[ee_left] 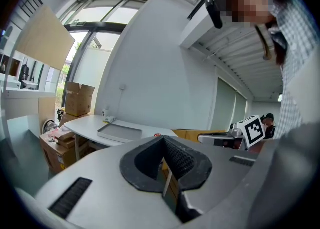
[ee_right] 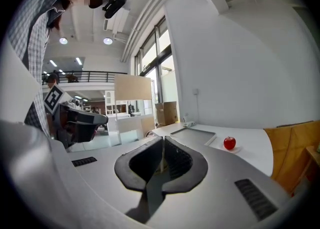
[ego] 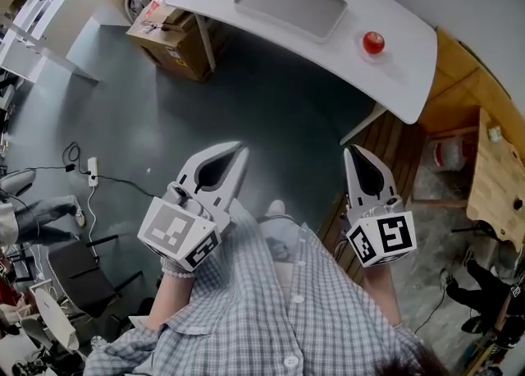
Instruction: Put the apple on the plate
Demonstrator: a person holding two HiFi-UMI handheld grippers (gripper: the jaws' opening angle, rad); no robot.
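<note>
Both claws are empty. The left gripper (ego: 238, 151) has its jaws together with nothing between them, and so does the right gripper (ego: 354, 153). Both hang over dark floor, well apart from the table (ego: 410, 79).

The apple (ego: 373, 42) sits on the white tabletop near its right end. We see a pale patch under it in the right gripper view but can't tell what that is. The grey tray (ego: 291, 5), which we take for the plate, lies at about 10 o'clock from the apple, well apart and empty.

Key relation in the head view:
- From the right gripper the apple lies at roughly 12 o'clock, nearly dead ahead.
- From the left gripper it lies between 1 and 2 o'clock and farther off.
- We judge the right hand the nearer and better lined up.

The apple is round, so no long axis matters for the grasp. The jaws must open before closing in. Task not yet begun, by our reading.
</note>
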